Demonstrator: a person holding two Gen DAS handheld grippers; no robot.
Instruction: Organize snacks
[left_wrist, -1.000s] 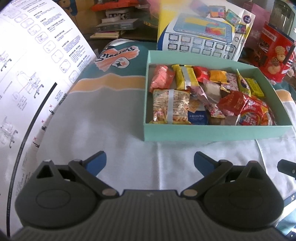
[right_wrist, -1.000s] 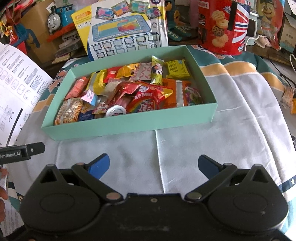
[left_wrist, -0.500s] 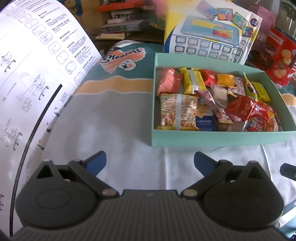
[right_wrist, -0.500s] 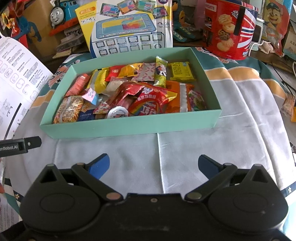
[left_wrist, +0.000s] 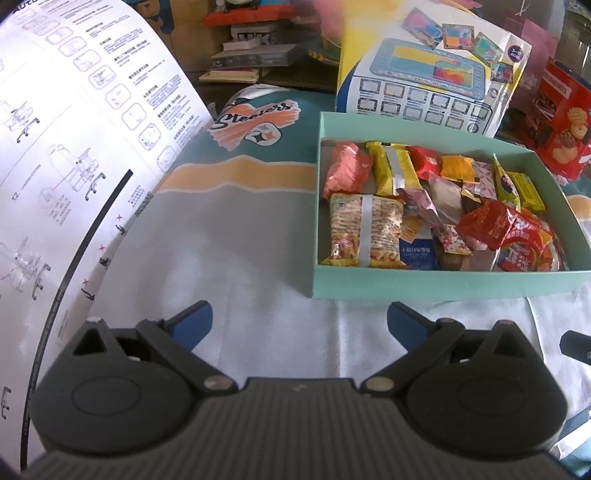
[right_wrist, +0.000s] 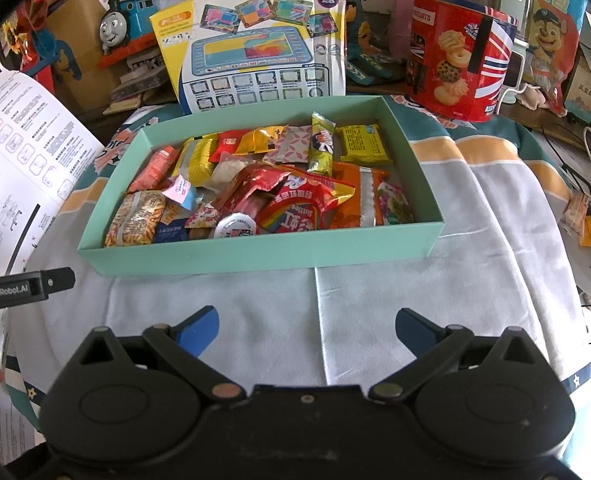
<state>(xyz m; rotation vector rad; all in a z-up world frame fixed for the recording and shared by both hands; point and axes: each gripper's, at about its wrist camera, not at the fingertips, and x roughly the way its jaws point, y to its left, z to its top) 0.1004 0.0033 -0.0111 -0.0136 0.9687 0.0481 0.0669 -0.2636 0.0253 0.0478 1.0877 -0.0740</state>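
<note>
A mint-green box (right_wrist: 258, 254) full of mixed snack packets (right_wrist: 295, 206) sits on the cloth-covered table; it also shows in the left wrist view (left_wrist: 424, 284), right of centre. My left gripper (left_wrist: 299, 321) is open and empty, hovering over the grey cloth in front of and left of the box. My right gripper (right_wrist: 306, 328) is open and empty, in front of the box's near wall. The left gripper's side shows at the left edge of the right wrist view (right_wrist: 37, 284).
A large white instruction sheet (left_wrist: 74, 166) curves up on the left. A toy tablet box (right_wrist: 255, 55) stands behind the box, a red cookie tin (right_wrist: 458, 62) at back right. Loose packets (right_wrist: 574, 214) lie at the far right edge.
Both grippers have drawn back and shifted left, so the box sits further right in the left wrist view. Both stay open and empty.
</note>
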